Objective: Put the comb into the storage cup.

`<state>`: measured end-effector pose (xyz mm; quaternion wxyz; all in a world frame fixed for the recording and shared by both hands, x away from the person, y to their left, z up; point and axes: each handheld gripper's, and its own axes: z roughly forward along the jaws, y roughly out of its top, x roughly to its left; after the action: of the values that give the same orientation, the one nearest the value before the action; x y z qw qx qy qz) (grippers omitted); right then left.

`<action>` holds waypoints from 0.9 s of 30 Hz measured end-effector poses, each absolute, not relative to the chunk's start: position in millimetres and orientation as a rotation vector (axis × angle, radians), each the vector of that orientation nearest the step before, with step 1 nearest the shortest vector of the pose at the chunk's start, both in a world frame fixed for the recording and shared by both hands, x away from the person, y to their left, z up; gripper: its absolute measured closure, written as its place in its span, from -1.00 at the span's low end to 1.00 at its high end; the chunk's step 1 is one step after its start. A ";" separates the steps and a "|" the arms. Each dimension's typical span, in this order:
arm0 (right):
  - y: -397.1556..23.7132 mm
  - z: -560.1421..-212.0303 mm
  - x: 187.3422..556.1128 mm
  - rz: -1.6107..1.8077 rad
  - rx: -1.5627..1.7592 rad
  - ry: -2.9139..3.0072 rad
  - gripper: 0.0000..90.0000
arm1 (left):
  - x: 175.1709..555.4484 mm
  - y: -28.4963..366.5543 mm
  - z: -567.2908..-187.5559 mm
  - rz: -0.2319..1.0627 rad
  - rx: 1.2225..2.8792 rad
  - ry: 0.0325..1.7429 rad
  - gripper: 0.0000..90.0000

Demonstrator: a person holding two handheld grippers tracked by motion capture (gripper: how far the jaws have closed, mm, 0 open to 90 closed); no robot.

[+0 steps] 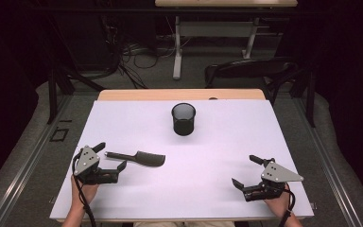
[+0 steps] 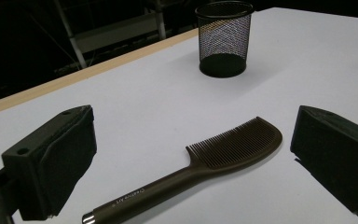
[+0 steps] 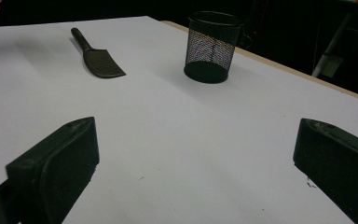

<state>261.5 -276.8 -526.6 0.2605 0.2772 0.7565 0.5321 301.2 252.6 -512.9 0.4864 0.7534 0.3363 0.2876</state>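
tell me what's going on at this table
A person holds a hand-held gripper in each hand over a white table. The left hand-held gripper is open right at the handle end of a dark comb lying flat, not yet gripping it. The right hand-held gripper is open and holds nothing. A black mesh cup stands upright farther back.

Small pale lettering along the comb (image 2: 200,170) handle, lower middle of my left gripper view, too blurred to read

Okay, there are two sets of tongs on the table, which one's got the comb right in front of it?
The left tongs: the dark comb lies flat between their open jaws, while the right tongs sit well away from it.
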 end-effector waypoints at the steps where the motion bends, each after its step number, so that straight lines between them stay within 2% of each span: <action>1: -277.2 -526.5 261.8 1.438 0.753 2.046 -1.00 | 303.1 252.5 -512.7 0.702 1.839 0.819 -0.99; 13: -277.0 -524.5 259.7 1.439 0.737 2.045 -1.00 | 324.1 260.0 -511.6 0.713 1.809 0.864 -1.00; 27: -275.1 -526.4 260.4 1.429 0.739 2.059 -1.00 | 352.3 261.0 -512.9 0.738 1.849 0.893 -1.00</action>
<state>260.4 -275.1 -526.4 0.2612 0.2732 0.7607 0.5277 352.3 261.0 -512.9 0.4616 0.7517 0.3629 0.3001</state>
